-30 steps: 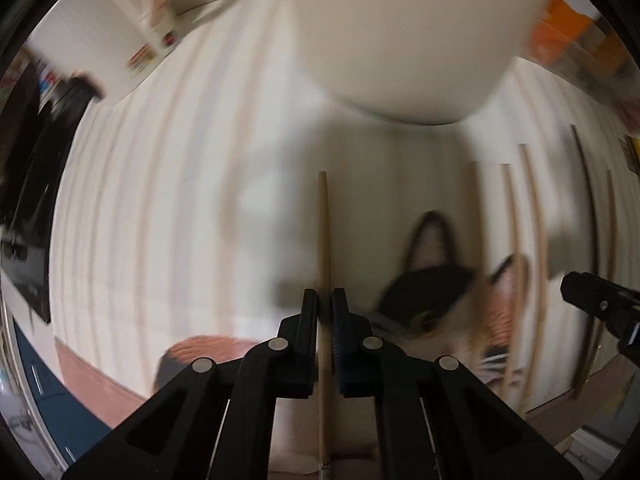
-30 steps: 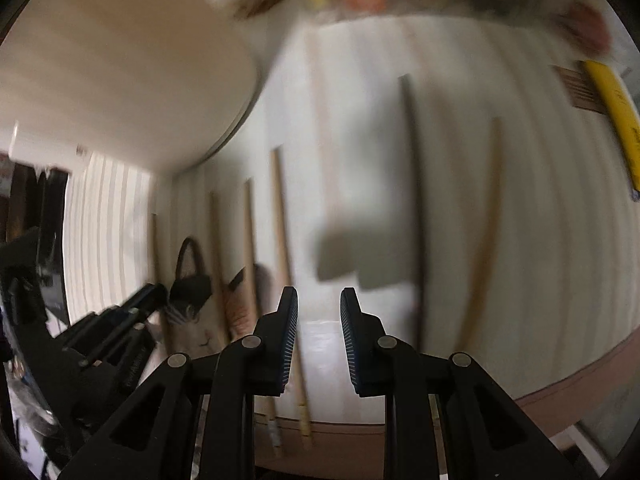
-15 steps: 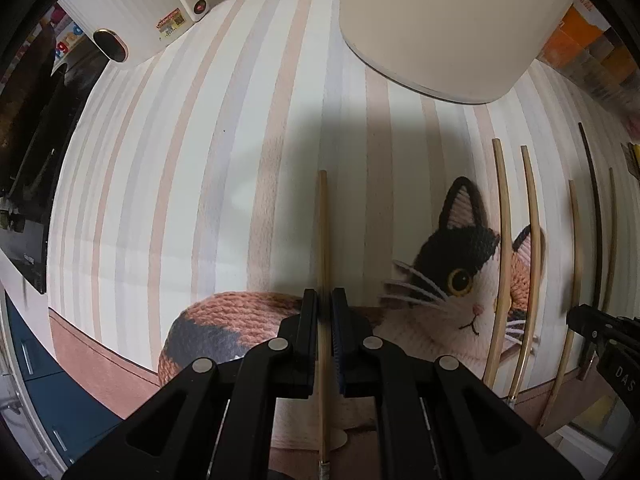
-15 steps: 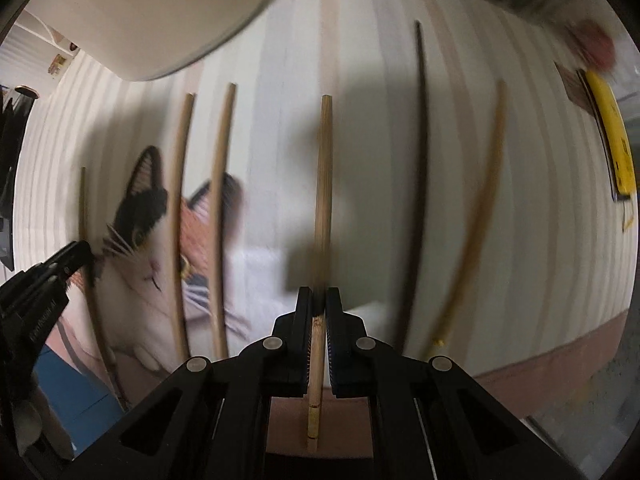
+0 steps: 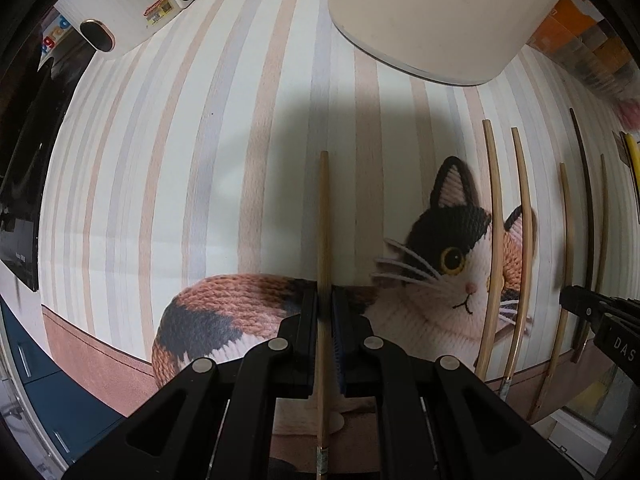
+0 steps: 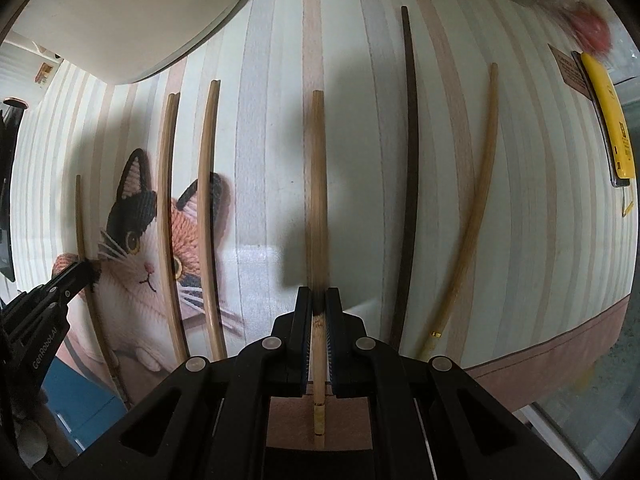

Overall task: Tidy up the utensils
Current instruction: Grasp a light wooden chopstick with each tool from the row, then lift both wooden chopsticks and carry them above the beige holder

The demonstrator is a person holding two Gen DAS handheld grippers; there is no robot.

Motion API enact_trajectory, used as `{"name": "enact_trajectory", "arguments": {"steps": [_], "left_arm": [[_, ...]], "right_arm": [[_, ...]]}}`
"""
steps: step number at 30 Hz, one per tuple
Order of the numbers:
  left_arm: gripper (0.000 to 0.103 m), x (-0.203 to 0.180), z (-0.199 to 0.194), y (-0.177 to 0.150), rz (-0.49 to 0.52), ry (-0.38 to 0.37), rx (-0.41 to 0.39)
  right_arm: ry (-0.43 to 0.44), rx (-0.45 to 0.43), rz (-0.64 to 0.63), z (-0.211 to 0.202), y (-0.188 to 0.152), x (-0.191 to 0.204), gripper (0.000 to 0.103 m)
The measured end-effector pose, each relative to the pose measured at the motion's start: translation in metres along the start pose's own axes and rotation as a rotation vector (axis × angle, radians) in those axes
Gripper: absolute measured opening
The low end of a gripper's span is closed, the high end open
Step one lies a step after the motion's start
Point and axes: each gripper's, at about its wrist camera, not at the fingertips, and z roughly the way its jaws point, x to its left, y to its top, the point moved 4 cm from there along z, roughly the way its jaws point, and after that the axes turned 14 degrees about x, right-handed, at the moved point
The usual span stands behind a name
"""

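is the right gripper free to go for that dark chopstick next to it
Probably not yet: the right gripper is shut on a light chopstick. The dark chopstick lies just right of it, uncovered, so the path looks clear once released.

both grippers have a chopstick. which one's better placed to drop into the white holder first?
Left, probably. The white holder sits nearly straight ahead of the left gripper and its chopstick. For the right gripper, whose chopstick points past it, the holder is far up-left.

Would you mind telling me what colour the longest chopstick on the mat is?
Very dark brown, almost black; the dark chopstick shows best in the right wrist view.
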Motion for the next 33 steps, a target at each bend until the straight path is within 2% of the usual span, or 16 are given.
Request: {"name": "enact_trajectory", "arguments": {"steps": [28,33], "left_arm": [[0.005,0.001,-0.002,0.001,-0.016,-0.004,0.002],[0.005,0.009,-0.021,-0.003,-0.052,-0.006,-0.067]], "right_arm": [[-0.004,0.008,-0.005,0.002,0.006,0.006,0.007],[0.049,-0.033,0.023,0.000,0.002,0.001,0.007]]}}
